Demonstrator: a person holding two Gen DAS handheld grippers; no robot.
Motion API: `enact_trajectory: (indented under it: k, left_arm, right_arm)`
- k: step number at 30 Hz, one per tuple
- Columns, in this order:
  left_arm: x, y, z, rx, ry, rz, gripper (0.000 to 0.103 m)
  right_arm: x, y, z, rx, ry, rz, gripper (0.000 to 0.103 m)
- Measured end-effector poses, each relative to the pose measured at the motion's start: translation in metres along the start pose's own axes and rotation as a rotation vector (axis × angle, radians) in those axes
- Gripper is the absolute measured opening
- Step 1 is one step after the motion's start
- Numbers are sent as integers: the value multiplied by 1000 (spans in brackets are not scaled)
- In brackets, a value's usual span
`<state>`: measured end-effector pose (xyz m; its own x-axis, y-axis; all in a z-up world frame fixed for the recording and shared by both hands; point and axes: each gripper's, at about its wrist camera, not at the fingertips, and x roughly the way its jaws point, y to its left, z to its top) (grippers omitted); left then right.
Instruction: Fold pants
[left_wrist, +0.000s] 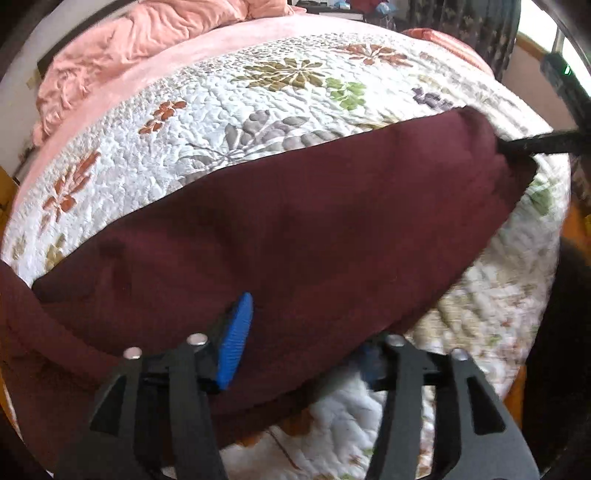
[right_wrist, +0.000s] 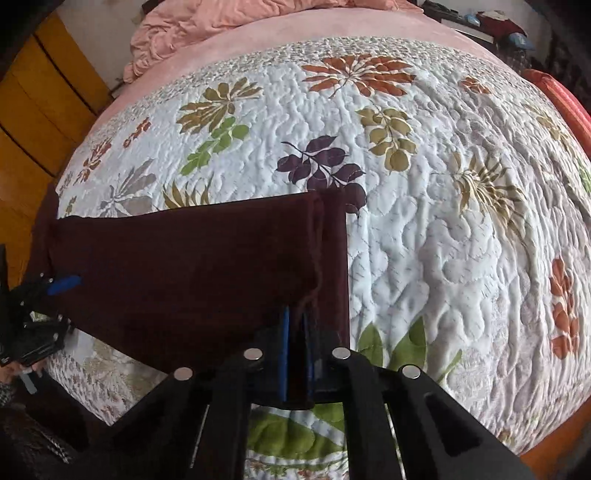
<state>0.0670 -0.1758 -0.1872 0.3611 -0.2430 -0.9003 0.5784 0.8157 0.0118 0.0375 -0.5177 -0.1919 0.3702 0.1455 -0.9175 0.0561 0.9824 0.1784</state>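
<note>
Maroon pants (left_wrist: 295, 221) lying folded on the quilted bed (right_wrist: 424, 240), right tongs (right_wrist: 297, 354) pinching the hem (blue pads together), left tongs (left_wrist: 303, 343) standing wide over the cloth.

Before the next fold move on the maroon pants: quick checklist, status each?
1. Right gripper clamped on pants hem edge: ok.
2. Left gripper gripping its end: not ok, jaws apart, cloth between the pads but not pressed.
3. Pants lying flat on the quilt: ok, no big wrinkles.
4. Leg edges aligned at the right end: not ok, lower layer sticks out past the top one.
5. Near edge of the pants overhanging the bed: cannot tell.
</note>
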Motion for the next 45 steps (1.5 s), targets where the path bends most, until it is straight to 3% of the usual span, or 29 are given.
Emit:
enact_trajectory:
  k: [2,5,8,10,12,14,16,17,20,23,26,32,33,34,35,37,38,39,40,42,45]
  left_arm:
    - [-10,1,-1,-17,7,-51,77]
    - [-43,15,-11,-87,-27,-158,81]
    - [-66,45,-26,-208,-48,-184,84]
    - [-78,77,-43,-311,-54,-149,86]
    - [-87,115,-66,-403,-53,-56,86]
    - [-93,144,-86,-482,-46,-2,86]
    - [-101,180,-108,-590,-42,31,86]
    - [-104,195,-117,-636,-39,39,86]
    - [-115,235,-137,-758,-47,47,86]
    - [-126,256,-149,-804,-55,56,86]
    - [-131,267,-150,-800,-61,60,86]
    - [-125,281,-135,-782,-57,39,86]
    - [-126,285,-135,-781,-53,39,86]
    - [-126,288,-133,-782,-49,36,86]
    - [-123,291,-126,-782,-45,31,86]
    - [-125,298,-123,-778,-41,35,86]
    - [-126,302,-120,-776,-37,44,86]
    - [-127,306,-116,-774,-37,54,86]
    - [-128,309,-114,-775,-41,55,86]
    - [-131,313,-110,-780,-51,54,86]
    - [-130,317,-107,-780,-48,57,86]
  right_arm:
    - [-11,6,2,9,0,-26,14]
    - [-34,25,7,-20,-55,-71,31]
    - [-51,71,19,-111,-118,-46,34]
    - [-52,107,28,-162,-133,23,34]
    - [-44,155,36,-237,-114,176,34]
    - [-27,214,46,-319,-64,316,42]
    - [-5,276,51,-410,-3,420,43]
    - [4,300,52,-448,22,449,44]
    - [37,375,50,-578,102,492,60]
    - [63,419,38,-696,152,419,63]
    - [80,431,30,-737,162,321,63]
    - [79,409,39,-658,164,352,57]
    - [81,407,40,-651,172,359,46]
    - [85,409,40,-643,187,362,20]
    - [86,407,39,-637,204,370,9]
    - [84,404,40,-616,202,398,5]
    - [82,400,42,-587,196,428,12]
    - [80,397,44,-563,190,445,29]
    - [76,392,45,-548,179,464,38]
    - [69,386,48,-535,138,455,65]
    - [75,386,51,-545,129,401,71]
